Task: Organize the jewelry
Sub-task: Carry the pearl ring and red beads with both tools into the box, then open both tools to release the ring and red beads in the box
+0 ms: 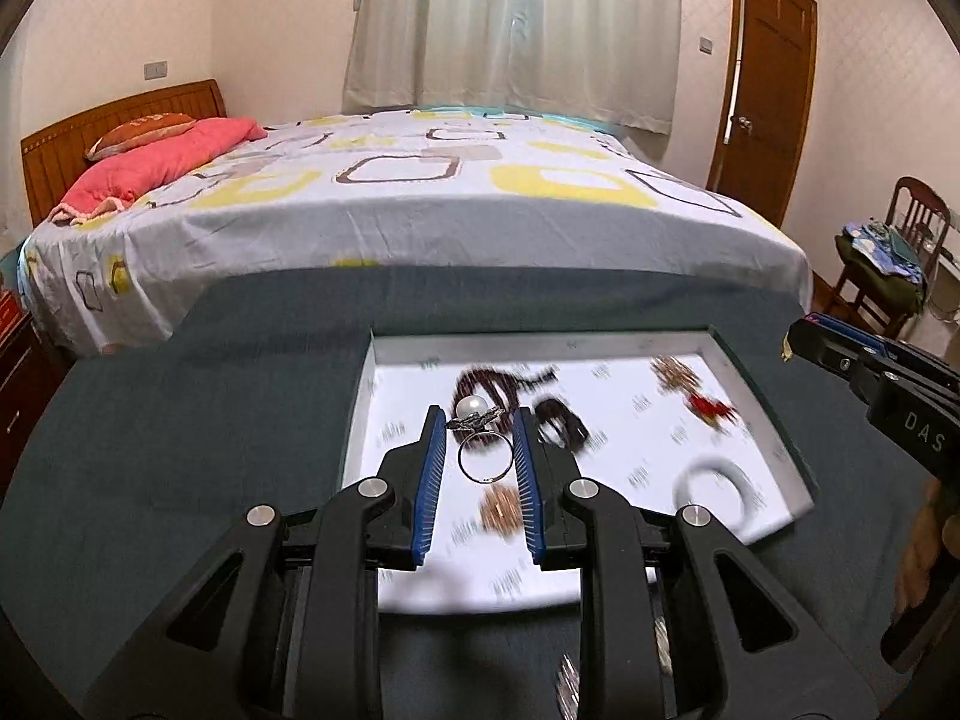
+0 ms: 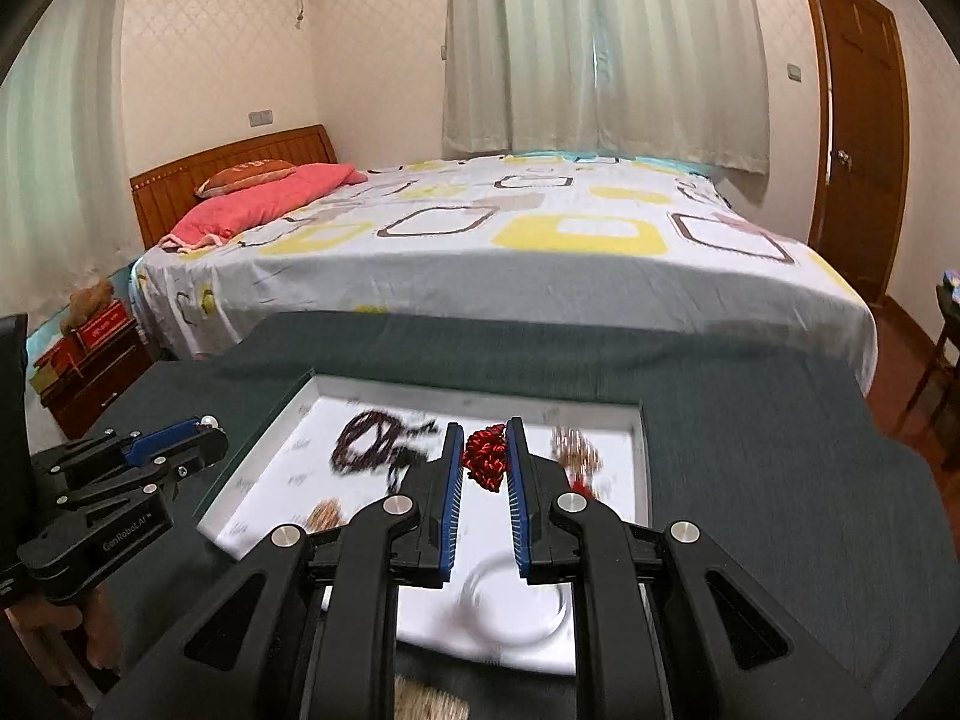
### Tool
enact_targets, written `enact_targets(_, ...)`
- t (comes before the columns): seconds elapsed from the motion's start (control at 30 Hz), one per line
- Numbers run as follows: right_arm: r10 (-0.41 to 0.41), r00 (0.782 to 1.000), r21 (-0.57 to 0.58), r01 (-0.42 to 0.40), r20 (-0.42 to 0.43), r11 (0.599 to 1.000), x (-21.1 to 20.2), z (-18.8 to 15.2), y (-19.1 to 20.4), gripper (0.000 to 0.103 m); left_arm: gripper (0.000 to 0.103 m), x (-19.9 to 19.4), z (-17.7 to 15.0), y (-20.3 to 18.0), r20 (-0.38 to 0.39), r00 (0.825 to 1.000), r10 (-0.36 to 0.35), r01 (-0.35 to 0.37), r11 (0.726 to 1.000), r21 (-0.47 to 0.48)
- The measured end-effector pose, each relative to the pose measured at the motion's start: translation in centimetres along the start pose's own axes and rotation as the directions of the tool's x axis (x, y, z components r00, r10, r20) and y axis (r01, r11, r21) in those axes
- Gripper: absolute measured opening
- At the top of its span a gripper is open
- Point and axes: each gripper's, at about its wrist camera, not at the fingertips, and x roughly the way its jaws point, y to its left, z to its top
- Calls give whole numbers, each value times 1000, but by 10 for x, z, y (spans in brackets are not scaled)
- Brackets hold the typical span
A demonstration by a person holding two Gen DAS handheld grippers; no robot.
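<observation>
Bedroom setting: a bed (image 1: pixel 420 198) with a patterned sheet fills the background, with a pink blanket (image 1: pixel 162 162) at its headboard end, pale curtains (image 1: pixel 516 24) behind and a wooden door (image 1: pixel 765 90) to the right. Nearer to me, a dark green cloth (image 1: pixel 180 420) covers the work surface.

On that cloth sits a shallow tray (image 1: pixel 540 348) with a white lining. Most of its contents are motion-blurred.

My left gripper (image 1: pixel 479 429) is above the near left part of the tray. Its blue pads (image 1: pixel 433 480) are closed in on a pearl ring (image 1: pixel 483 447): the silver band hangs between them and the pearl with its dark setting sits at the tips. The ring appears lifted clear of the lining.

My right gripper (image 2: pixel 485 438) is over the middle of the tray, its jaws pinching a red knot (image 2: pixel 485 456) of cord between the fingertips.

Loose in the tray I record:
- a dark bead strand (image 2: pixel 366 441), coiled, toward the far left;
- a small black item (image 1: pixel 561 420) just right of the left gripper, too blurred to identify;
- a gold-brown cluster (image 1: pixel 501 510) near the front, below the ring;
- a gold and red piece (image 1: pixel 690 390) toward the far right;
- a pale bangle (image 1: pixel 717 492) at the near right corner.

From the left wrist camera, the right gripper enters at the right edge. A chair (image 1: pixel 888 264) heaped with clothes stands beside the door.
</observation>
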Motion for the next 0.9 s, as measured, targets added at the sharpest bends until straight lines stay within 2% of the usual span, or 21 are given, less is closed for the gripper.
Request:
enact_targets(0.13,-7,1000,9,7,-24,1000,37,5,-5,15,23,35,9,7,-20,1000,21,-21,1000,-3)
enact_targets(0.33,4,993,41,1,-114,999,82,-2,-13,15,23,93,6,21,-136,991,15,-21,999,-45)
enact_targets(0.43,5,986,35,0,-166,999,101,-5,-12,15,23,108,3,23,-169,985,20,-26,999,-38)
enact_targets(0.7,-2,958,31,11,-286,999,133,-7,-13,15,23,125,1,30,-239,971,11,-25,998,-53)
enact_targets(0.9,-18,946,26,28,-323,999,141,-12,-13,15,28,128,2,26,-253,967,22,-29,999,-22)
